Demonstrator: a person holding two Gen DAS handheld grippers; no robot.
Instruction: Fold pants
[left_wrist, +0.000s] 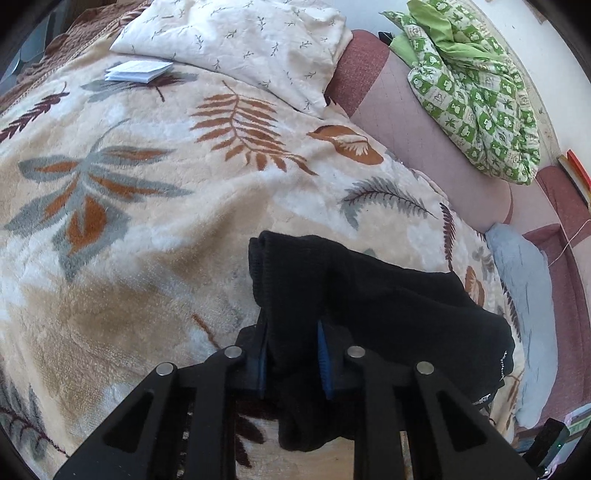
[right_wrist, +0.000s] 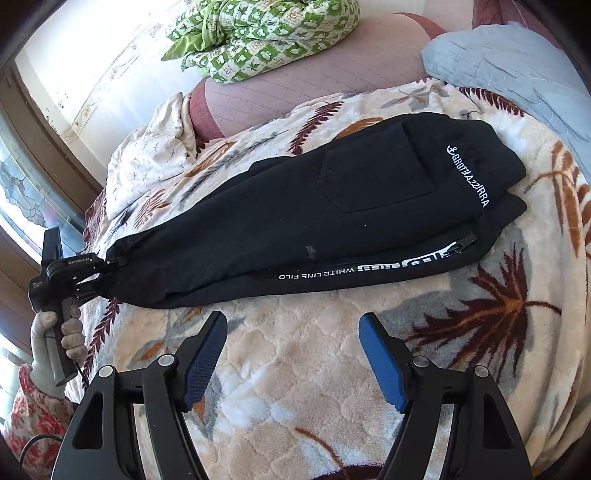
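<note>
Black pants (right_wrist: 314, 210) with white lettering lie folded lengthwise, leg on leg, across a leaf-patterned blanket (right_wrist: 295, 369). The waistband is at the right, the cuffs at the left. My left gripper (left_wrist: 291, 354) is shut on the cuff end of the pants (left_wrist: 369, 306); it also shows at the left of the right wrist view (right_wrist: 99, 273), held by a gloved hand. My right gripper (right_wrist: 293, 350) is open and empty, hovering over the blanket just in front of the pants' near edge.
A cream leaf-print pillow (left_wrist: 236, 44) and a small stack of papers (left_wrist: 136, 70) lie at the far side. A green patterned quilt (left_wrist: 469, 85) sits on a pink bolster (left_wrist: 417, 122). A light blue cloth (right_wrist: 509, 62) lies beyond the waistband.
</note>
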